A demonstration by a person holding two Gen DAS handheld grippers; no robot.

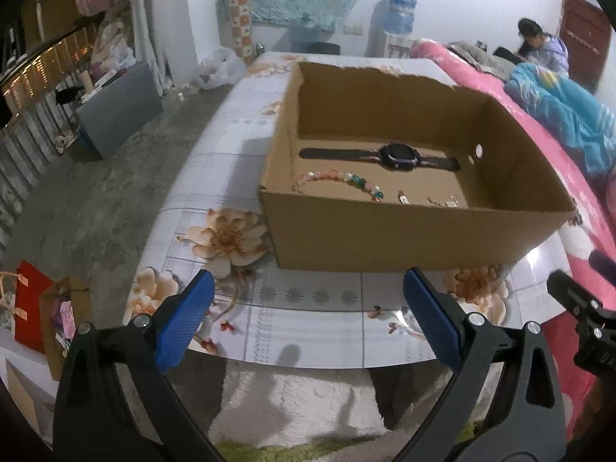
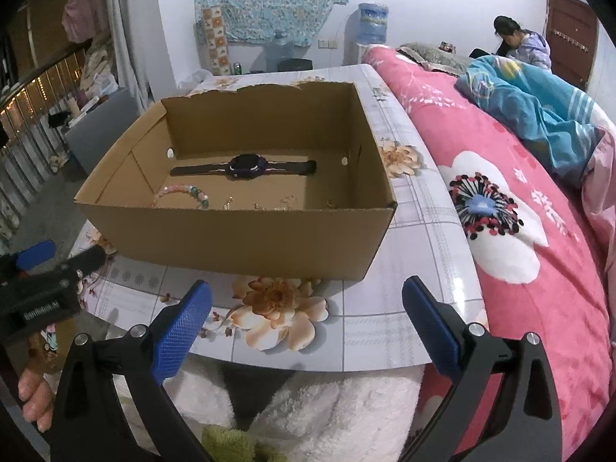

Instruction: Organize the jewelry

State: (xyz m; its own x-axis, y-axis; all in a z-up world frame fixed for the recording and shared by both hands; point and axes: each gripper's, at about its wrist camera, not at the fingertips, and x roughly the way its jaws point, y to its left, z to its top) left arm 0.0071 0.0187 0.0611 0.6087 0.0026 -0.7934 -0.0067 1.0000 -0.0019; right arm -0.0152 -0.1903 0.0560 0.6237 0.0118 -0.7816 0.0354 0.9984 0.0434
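An open cardboard box (image 1: 385, 238) (image 2: 246, 242) stands on a floral table. Inside lie a dark watch (image 1: 392, 154) (image 2: 246, 167), a pastel bead bracelet (image 1: 342, 179) (image 2: 184, 194) and small metal pieces (image 1: 427, 200) (image 2: 269, 204) near the front wall. My left gripper (image 1: 308, 288) is open and empty, held before the box's near wall at the table's front edge. My right gripper (image 2: 306, 296) is open and empty, also in front of the box. Each gripper shows at the edge of the other's view.
The floral table (image 1: 308, 319) (image 2: 385, 327) ends just ahead of the fingers. A pink bed (image 2: 519, 211) lies along the right with a blue blanket (image 2: 539, 111). A person (image 2: 519, 44) sits far back. Paper bags (image 1: 42, 308) stand on the floor at left.
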